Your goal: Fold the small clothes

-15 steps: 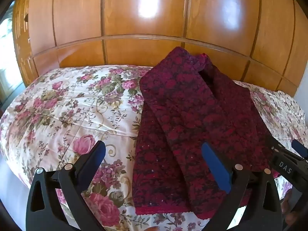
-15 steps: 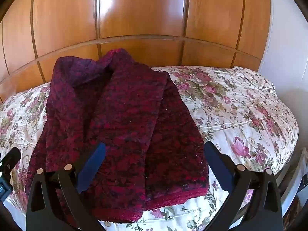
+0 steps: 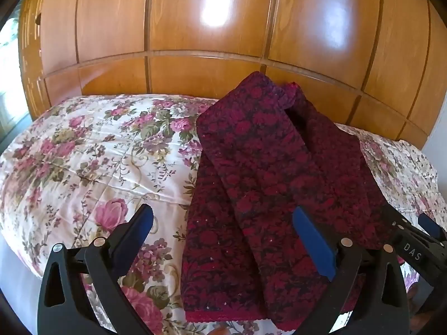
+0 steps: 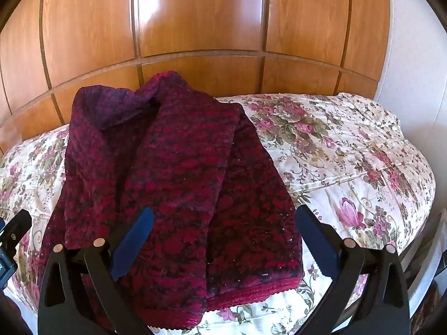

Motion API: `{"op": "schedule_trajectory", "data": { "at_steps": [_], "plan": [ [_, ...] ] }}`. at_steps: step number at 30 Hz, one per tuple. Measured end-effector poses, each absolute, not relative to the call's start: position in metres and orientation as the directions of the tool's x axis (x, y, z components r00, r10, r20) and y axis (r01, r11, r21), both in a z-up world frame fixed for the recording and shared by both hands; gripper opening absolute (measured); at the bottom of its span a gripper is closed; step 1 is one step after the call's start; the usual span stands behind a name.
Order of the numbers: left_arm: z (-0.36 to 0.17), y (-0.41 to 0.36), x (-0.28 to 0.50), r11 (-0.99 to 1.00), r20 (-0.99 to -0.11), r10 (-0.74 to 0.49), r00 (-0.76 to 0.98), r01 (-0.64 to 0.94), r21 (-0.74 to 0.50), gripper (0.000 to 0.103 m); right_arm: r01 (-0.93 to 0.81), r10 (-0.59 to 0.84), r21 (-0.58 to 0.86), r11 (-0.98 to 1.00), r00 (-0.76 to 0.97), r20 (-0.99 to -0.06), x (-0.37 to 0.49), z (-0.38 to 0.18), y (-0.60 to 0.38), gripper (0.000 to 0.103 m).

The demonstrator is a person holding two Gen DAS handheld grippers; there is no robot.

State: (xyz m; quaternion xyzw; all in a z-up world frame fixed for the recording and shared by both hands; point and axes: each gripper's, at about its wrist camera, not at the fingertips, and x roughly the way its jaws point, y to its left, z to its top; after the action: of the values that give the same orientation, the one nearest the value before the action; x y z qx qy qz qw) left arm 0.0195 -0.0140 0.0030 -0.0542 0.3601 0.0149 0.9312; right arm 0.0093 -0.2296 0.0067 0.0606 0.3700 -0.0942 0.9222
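A bed with a floral quilt stands against a glossy wooden panelled wall; in the right wrist view a white wall shows at the right edge of the panelling.

The garment, a dark red and black patterned knit, lies on the quilt with its far end reaching the panelling. Both sides are folded inward, so long flaps overlap down the middle, and a plain red hem runs along the near edge. In the right wrist view the garment fills the left half of the bed, collar end rumpled near the wall, and the quilt lies bare to its right.

The left gripper is spread wide, gripping nothing, above the garment's near left part; one blue pad is over the quilt, the other over the cloth. The right gripper is likewise wide apart and holds nothing, poised above the garment's near right corner. Part of the right gripper shows at the right edge of the left wrist view, just beside the cloth.
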Motion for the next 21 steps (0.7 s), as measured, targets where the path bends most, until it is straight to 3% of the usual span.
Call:
{"op": "schedule_trajectory", "data": {
  "at_steps": [21],
  "plan": [
    [-0.0011, -0.0138, 0.0092, 0.997, -0.668, -0.013, 0.744, -0.039, -0.063, 0.099, 0.238, -0.131, 0.06, 0.97, 0.709, -0.692, 0.0035, 0.0117, -0.2361, 0.101]
  ]
}}
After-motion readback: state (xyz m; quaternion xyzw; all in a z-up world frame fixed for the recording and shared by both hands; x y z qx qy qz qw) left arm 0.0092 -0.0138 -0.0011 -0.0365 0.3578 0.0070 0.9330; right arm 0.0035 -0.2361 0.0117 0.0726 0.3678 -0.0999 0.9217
